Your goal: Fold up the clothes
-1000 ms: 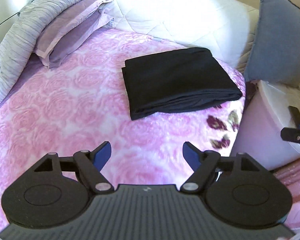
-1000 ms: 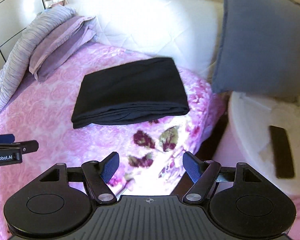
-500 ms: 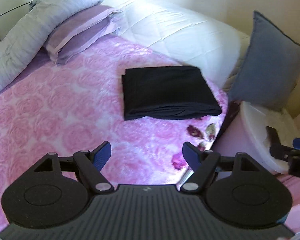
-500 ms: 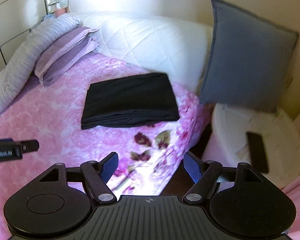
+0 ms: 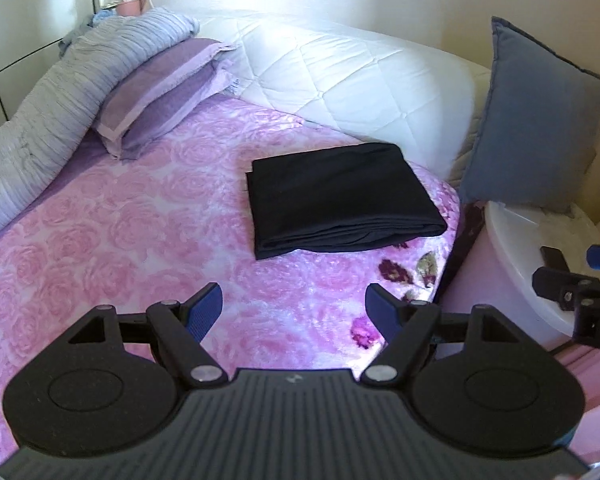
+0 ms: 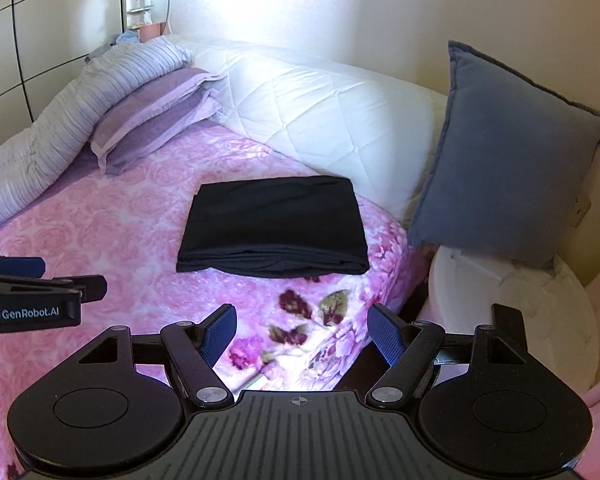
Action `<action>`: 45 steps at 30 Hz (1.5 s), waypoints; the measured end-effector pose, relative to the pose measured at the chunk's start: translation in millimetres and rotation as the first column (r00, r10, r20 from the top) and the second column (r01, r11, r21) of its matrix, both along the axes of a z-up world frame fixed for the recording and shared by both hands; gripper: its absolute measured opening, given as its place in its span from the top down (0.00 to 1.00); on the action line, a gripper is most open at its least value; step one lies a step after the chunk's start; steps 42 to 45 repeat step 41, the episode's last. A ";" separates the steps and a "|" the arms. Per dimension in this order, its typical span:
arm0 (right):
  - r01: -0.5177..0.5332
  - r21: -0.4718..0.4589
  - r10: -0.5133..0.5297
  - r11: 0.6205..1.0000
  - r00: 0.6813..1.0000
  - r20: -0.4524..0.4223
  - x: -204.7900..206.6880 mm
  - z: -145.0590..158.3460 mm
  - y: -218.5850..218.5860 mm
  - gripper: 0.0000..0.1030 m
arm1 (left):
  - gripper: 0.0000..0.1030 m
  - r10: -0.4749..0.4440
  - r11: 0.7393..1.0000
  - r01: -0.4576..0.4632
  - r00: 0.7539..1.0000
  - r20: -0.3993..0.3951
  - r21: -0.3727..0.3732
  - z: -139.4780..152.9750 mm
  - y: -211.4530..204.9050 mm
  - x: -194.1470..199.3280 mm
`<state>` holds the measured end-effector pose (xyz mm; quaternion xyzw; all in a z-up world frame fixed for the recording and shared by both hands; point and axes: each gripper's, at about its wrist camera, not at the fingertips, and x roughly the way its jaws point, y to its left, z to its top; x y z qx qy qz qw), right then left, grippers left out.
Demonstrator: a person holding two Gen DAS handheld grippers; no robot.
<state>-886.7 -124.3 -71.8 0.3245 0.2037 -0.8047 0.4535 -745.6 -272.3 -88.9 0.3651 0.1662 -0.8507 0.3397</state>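
Observation:
A black garment (image 5: 340,196) lies folded into a flat rectangle on the pink rose-patterned bedspread (image 5: 120,232), near the bed's right edge. It also shows in the right wrist view (image 6: 274,226). My left gripper (image 5: 294,308) is open and empty, held above the bed well short of the garment. My right gripper (image 6: 302,330) is open and empty, above the bed's near right corner. The left gripper also shows at the left edge of the right wrist view (image 6: 40,280). The right gripper shows at the right edge of the left wrist view (image 5: 576,280).
Purple pillows (image 5: 160,92) and a grey rolled quilt (image 5: 52,120) lie at the bed's far left. A white quilted headboard (image 5: 340,76) runs behind. A blue cushion (image 5: 536,120) leans above a white round table (image 6: 540,312) with a dark flat object (image 5: 554,258) on it.
Both grippers have pulled back and up from the folded garment, so it looks smaller and farther away. Both stay open and empty.

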 end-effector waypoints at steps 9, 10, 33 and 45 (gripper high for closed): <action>-0.014 0.028 0.015 1.000 1.000 -0.024 -3.8 -4.0 3.5 0.27 | 0.26 0.013 1.000 -0.013 1.000 0.010 0.027 -4.3 4.2 -2.4; -0.015 0.030 0.016 0.999 1.000 -0.024 -4.1 -4.8 3.7 0.27 | 0.26 0.013 0.999 -0.013 1.000 0.009 0.032 -4.4 4.2 -2.5; -0.020 0.054 0.020 0.998 1.000 0.001 -1.1 -12.0 5.4 0.27 | 0.25 0.007 0.998 -0.008 1.000 0.018 0.062 -9.6 5.9 -6.8; -0.014 0.070 0.014 0.997 1.000 0.004 -2.6 -12.4 8.4 0.27 | 0.25 0.001 0.999 -0.002 1.000 0.016 0.053 -9.5 10.7 -8.3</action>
